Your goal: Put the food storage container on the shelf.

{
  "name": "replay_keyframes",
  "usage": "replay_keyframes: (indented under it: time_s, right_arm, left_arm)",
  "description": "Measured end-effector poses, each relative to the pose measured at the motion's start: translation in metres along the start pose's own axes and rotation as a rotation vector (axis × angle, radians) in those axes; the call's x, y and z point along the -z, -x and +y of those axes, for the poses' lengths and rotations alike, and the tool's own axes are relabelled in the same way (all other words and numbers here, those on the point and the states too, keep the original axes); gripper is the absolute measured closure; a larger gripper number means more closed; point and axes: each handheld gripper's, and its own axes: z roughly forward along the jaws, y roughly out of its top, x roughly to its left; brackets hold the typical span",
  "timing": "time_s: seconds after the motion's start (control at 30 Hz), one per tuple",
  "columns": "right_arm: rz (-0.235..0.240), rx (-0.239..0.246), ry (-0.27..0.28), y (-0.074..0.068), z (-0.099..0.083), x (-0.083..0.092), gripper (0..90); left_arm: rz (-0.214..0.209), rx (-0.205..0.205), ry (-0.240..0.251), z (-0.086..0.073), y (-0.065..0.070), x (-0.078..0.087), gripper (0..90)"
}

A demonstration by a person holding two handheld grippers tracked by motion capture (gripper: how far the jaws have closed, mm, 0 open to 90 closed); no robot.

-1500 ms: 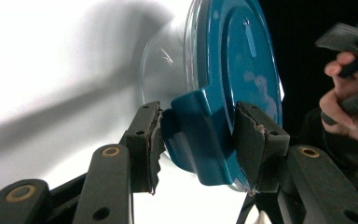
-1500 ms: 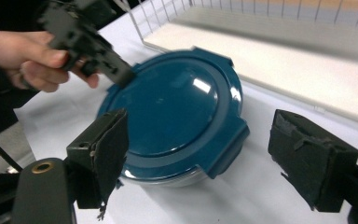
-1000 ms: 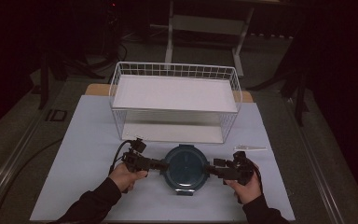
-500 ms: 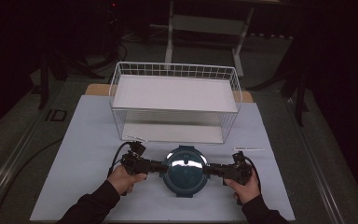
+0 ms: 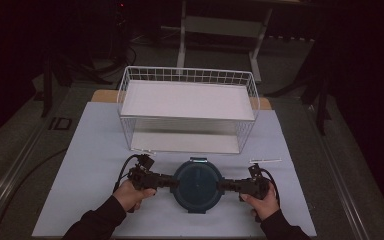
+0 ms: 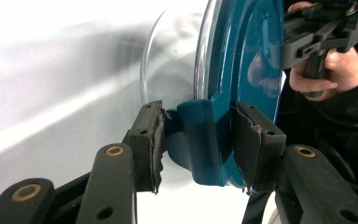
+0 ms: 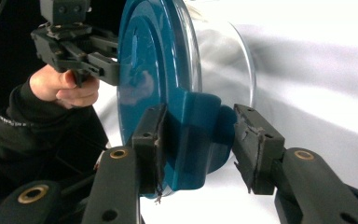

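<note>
Gripping from both sides, I have the round glass container with its teal lid (image 5: 198,185) between my two claws at the near edge of the bench (image 5: 95,145). My left claw (image 6: 196,140) is clamped on the lid's left latch tab (image 6: 200,135), both pads pressed against it. My right claw (image 7: 200,140) has just been closing around the opposite latch tab (image 7: 200,126); its left pad touches the tab, while the right pad stands just apart from it. Beyond the container a small white stick (image 5: 265,160) lies on the bench. Farther back stands a white wire basket (image 5: 188,75).
</note>
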Motion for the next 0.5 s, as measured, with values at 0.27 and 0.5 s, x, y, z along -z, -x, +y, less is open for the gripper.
replay_keyframes:
  time_s: [0.27,0.5]
  right_arm:
    - [-0.009,-0.001,0.012,-0.004,-0.005,0.002,57.1]
    - [-0.010,0.013,0.018,-0.006,-0.005,0.003,57.1]
  left_arm:
    - [0.038,-0.016,0.026,-0.004,0.009,0.001,56.0]
    - [0.046,-0.033,0.029,-0.005,0.012,0.002,56.6]
